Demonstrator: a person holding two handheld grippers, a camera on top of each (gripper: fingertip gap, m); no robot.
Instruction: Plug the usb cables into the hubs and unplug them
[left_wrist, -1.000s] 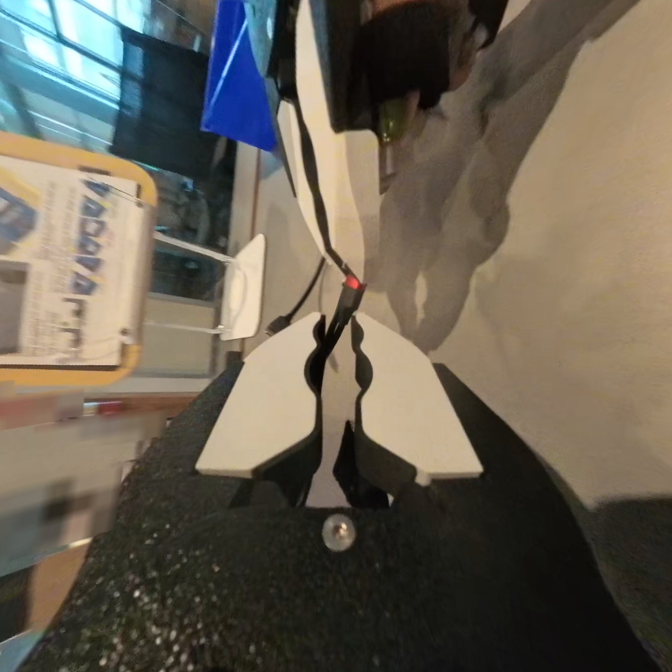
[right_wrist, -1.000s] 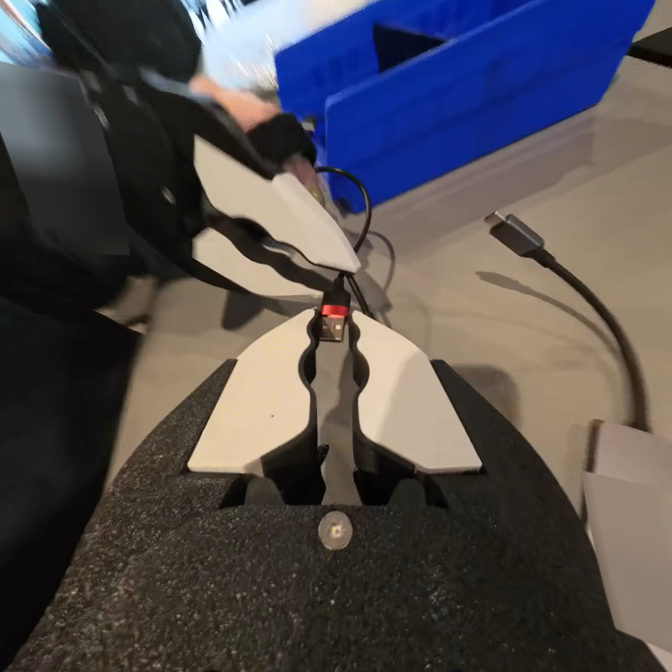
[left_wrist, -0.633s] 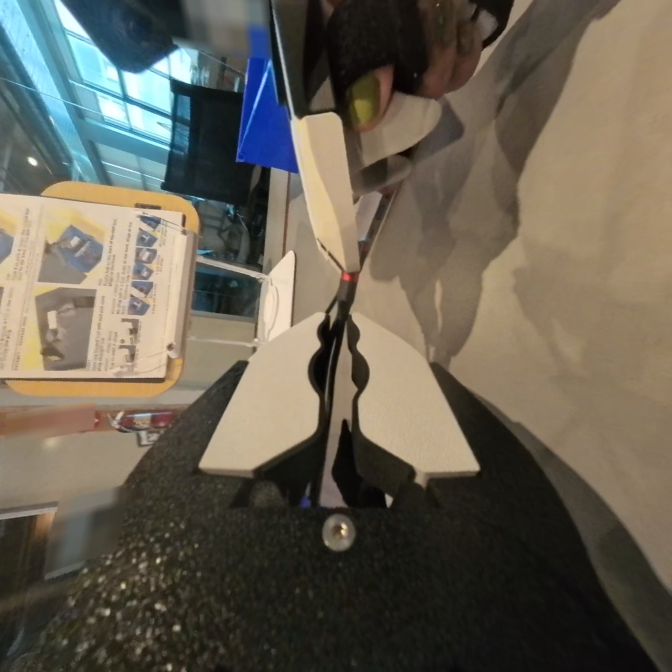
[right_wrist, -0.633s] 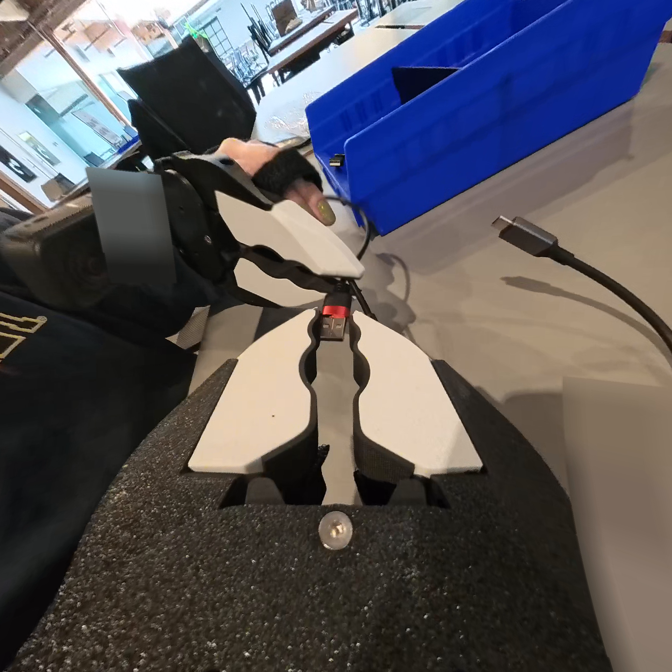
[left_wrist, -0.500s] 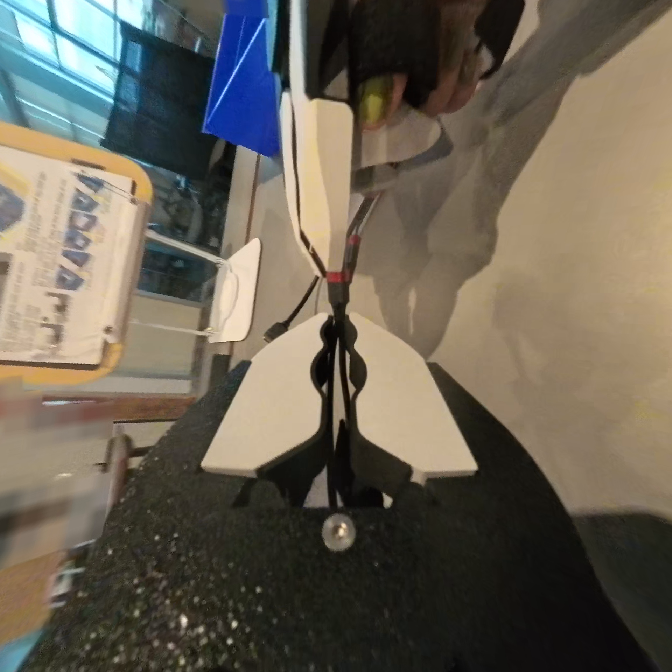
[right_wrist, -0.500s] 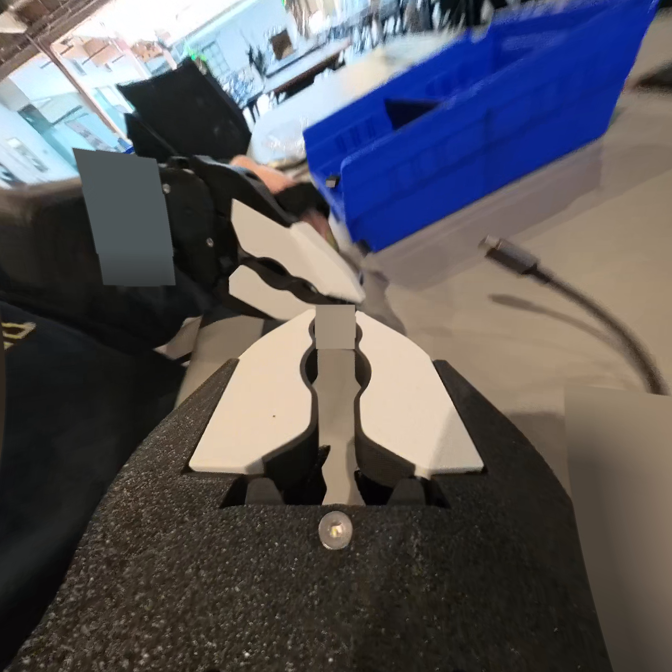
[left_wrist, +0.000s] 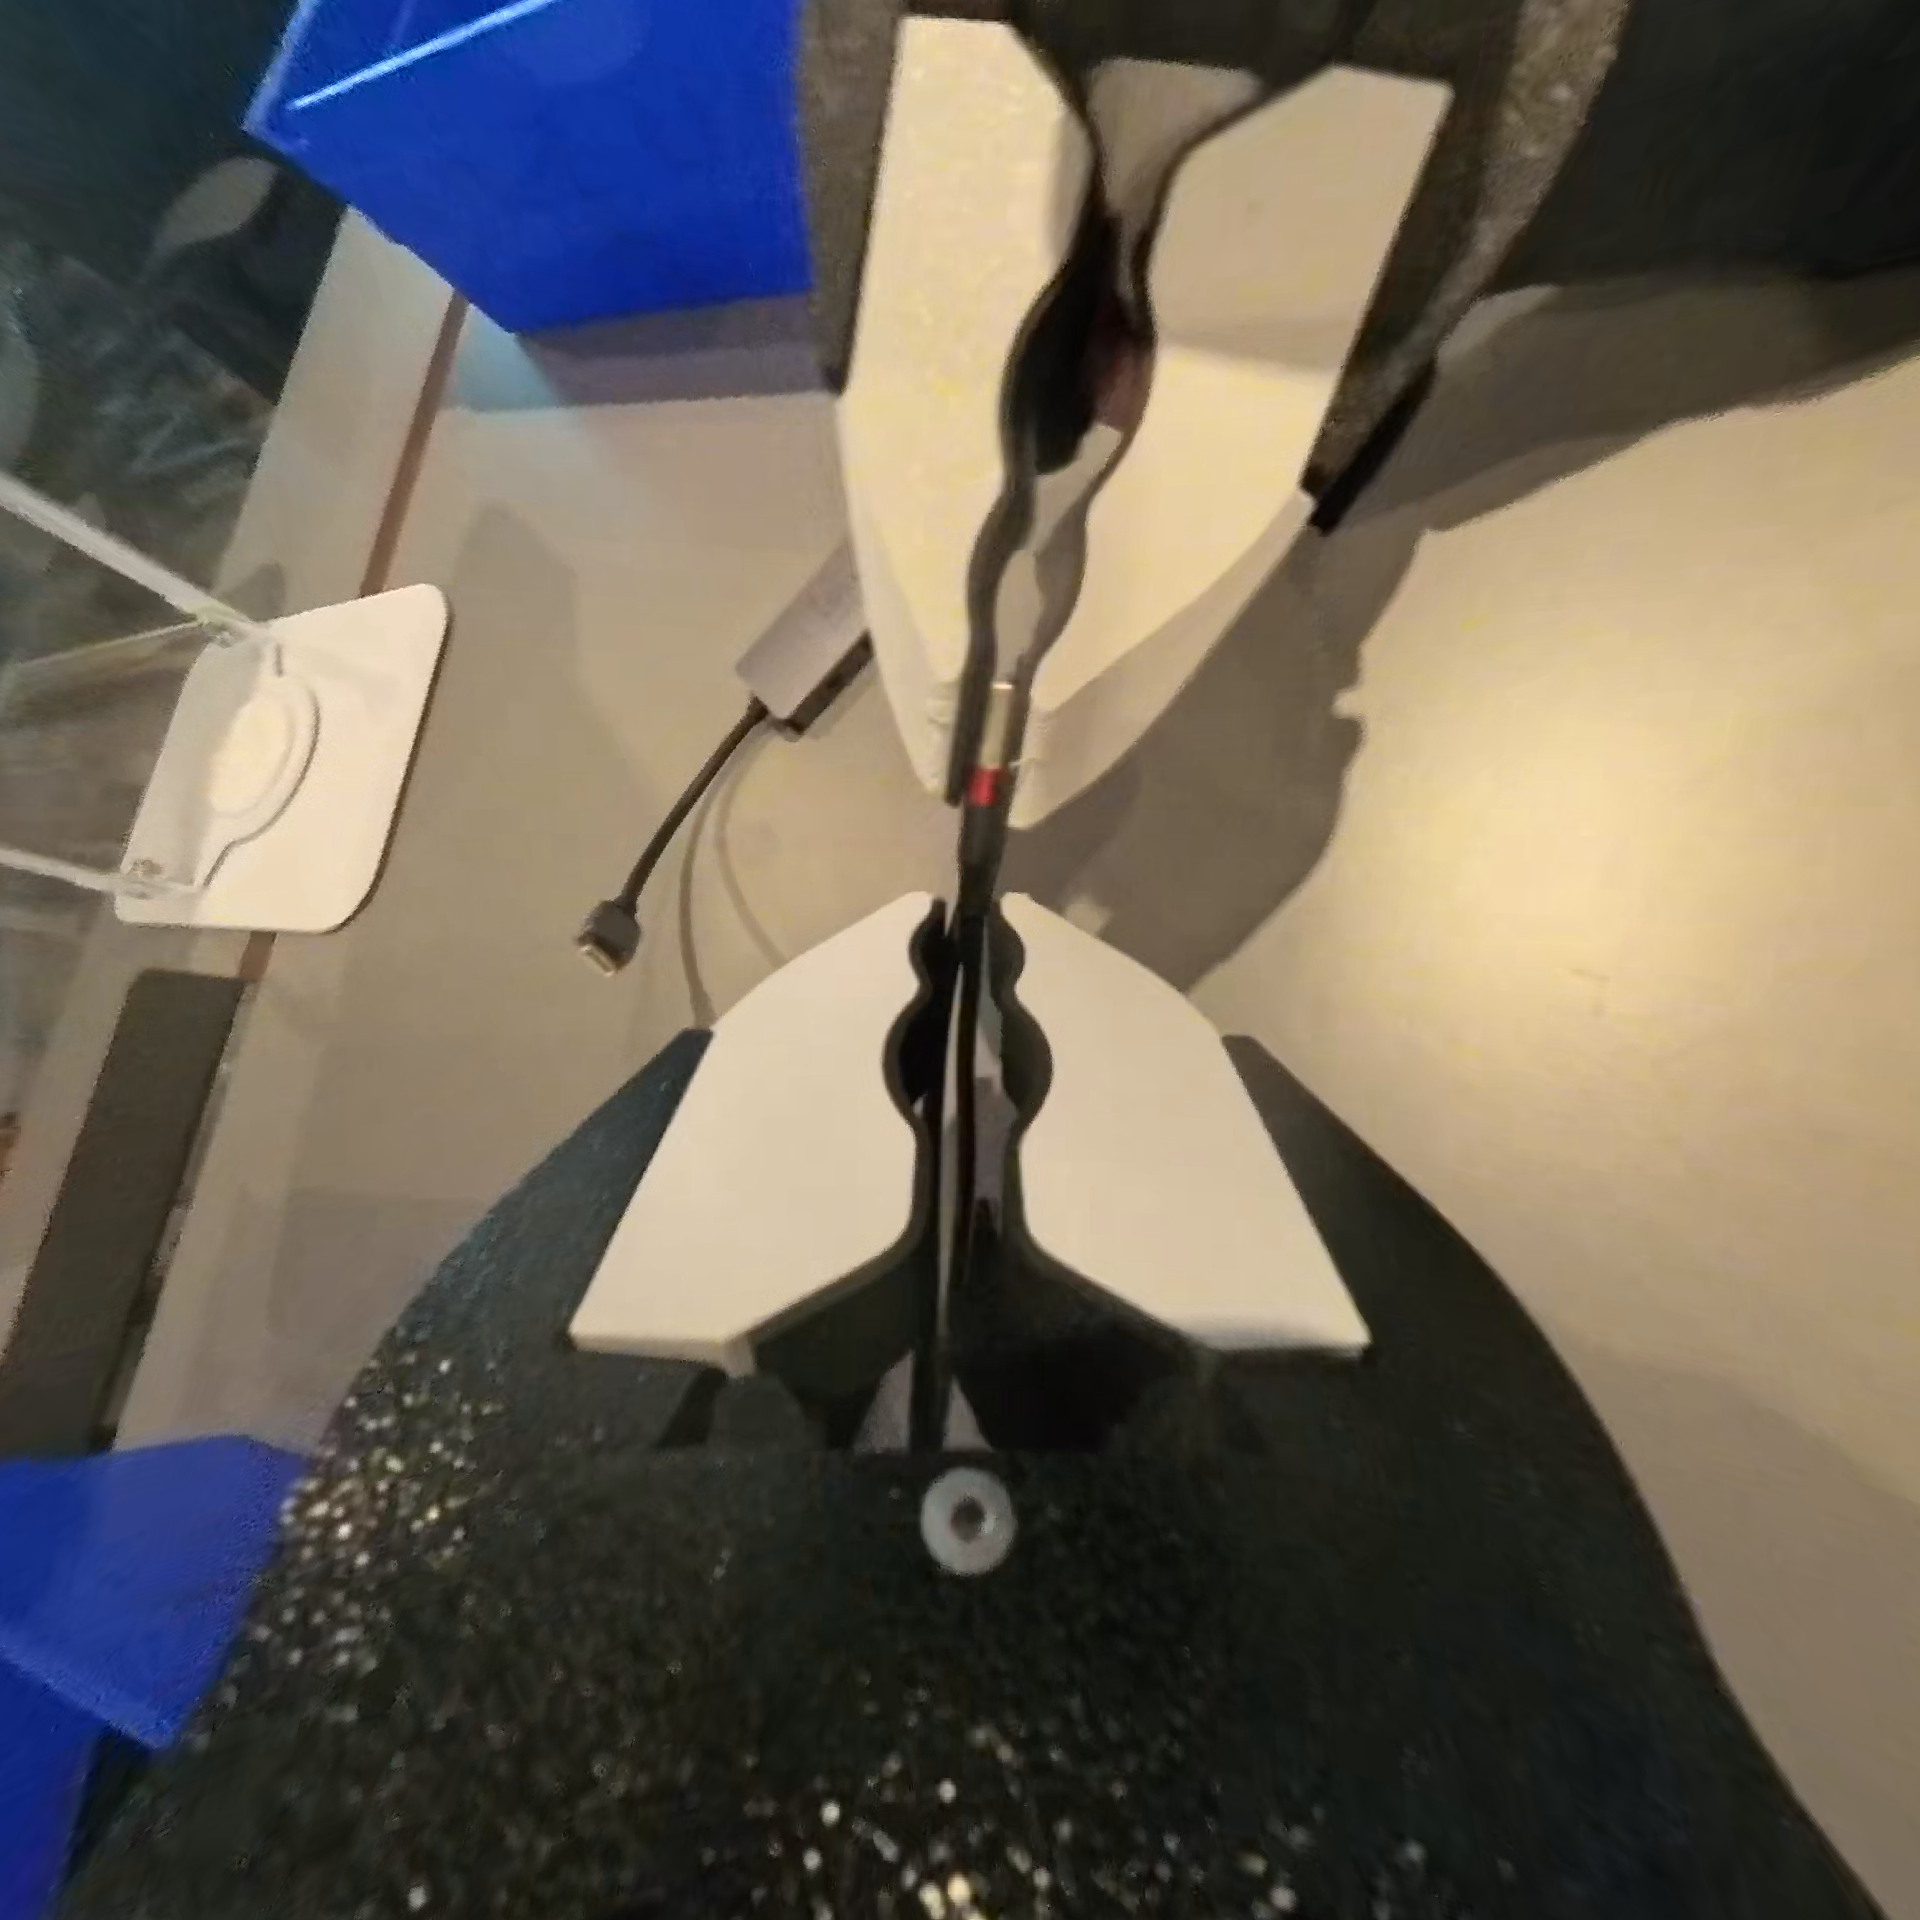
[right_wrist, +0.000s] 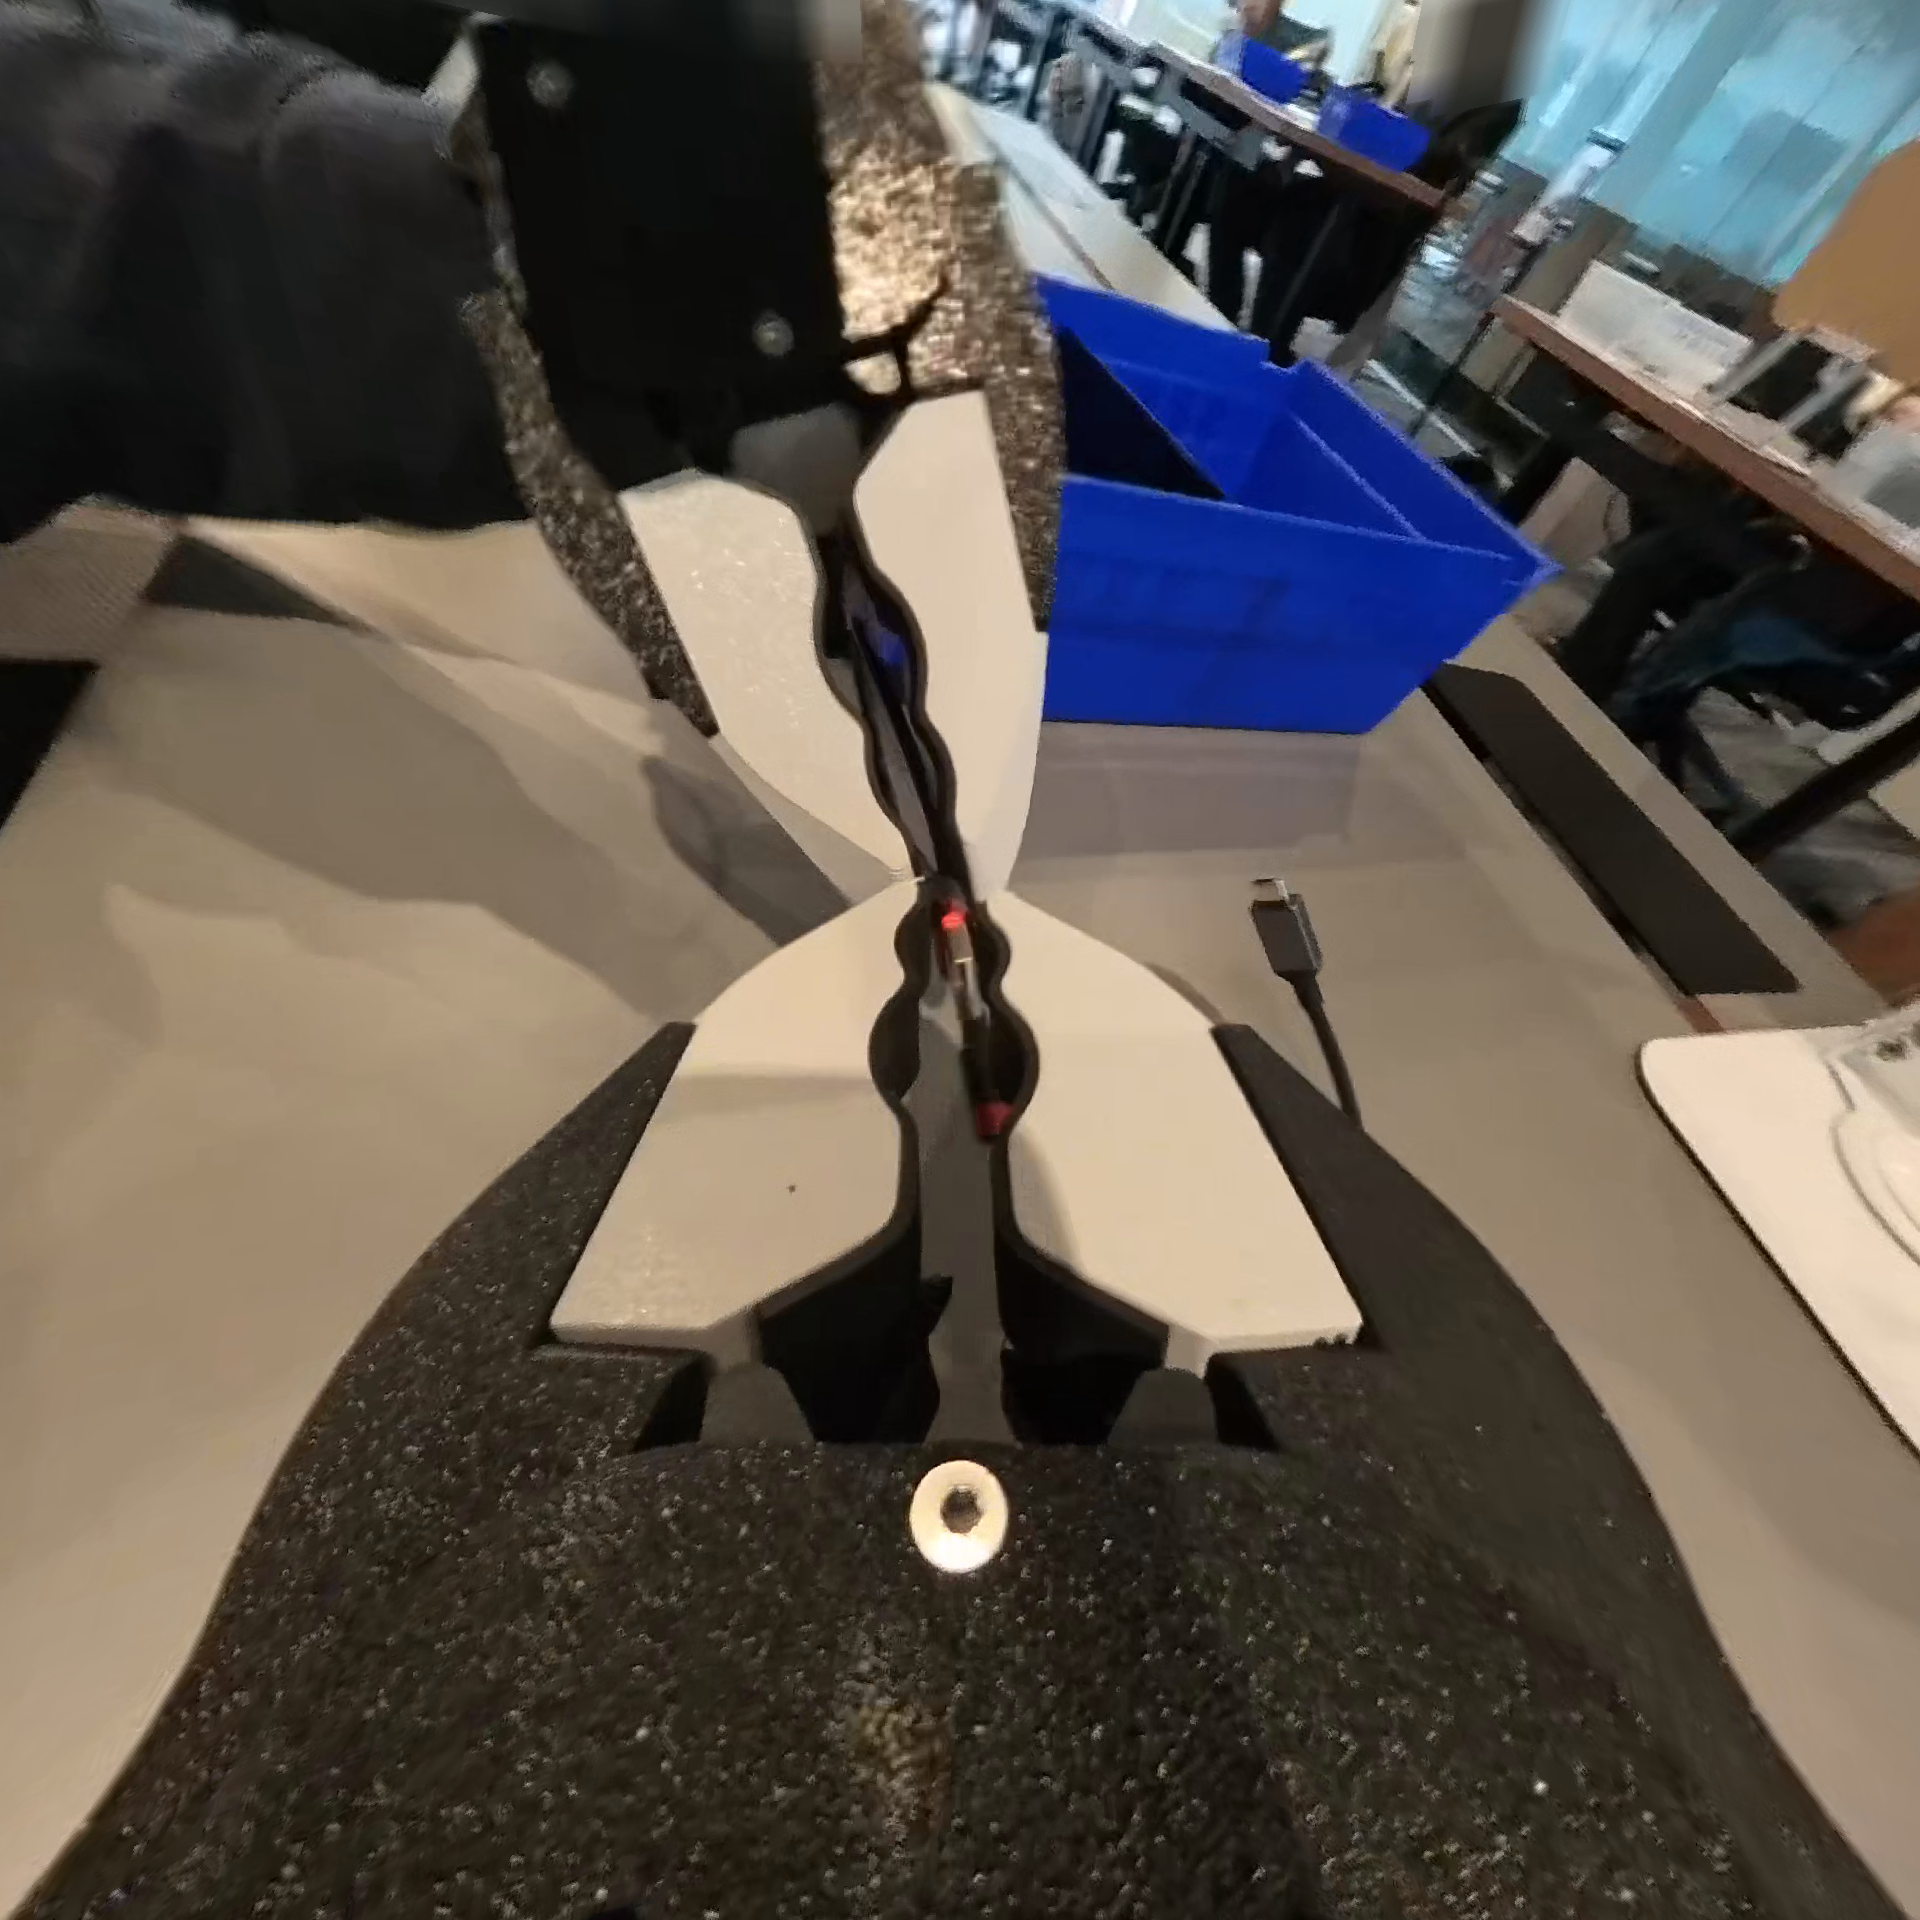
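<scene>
The left tool (left_wrist: 966, 920) has smooth, matt white plastic fingers (left_wrist: 790, 1153) set in a black body with a rough, sparkly grain, and a bright metal screw (left_wrist: 968, 1542) sits in it. The right tool (right_wrist: 951, 914) looks the same. The USB cable (left_wrist: 961, 1049) is thin matt black with a shiny metal plug and a red band. The hub (left_wrist: 805, 665) looks like brushed grey metal. The tabletop (left_wrist: 1558, 831) is smooth, matt grey. The bin (right_wrist: 1236, 582) is glossy blue plastic.
</scene>
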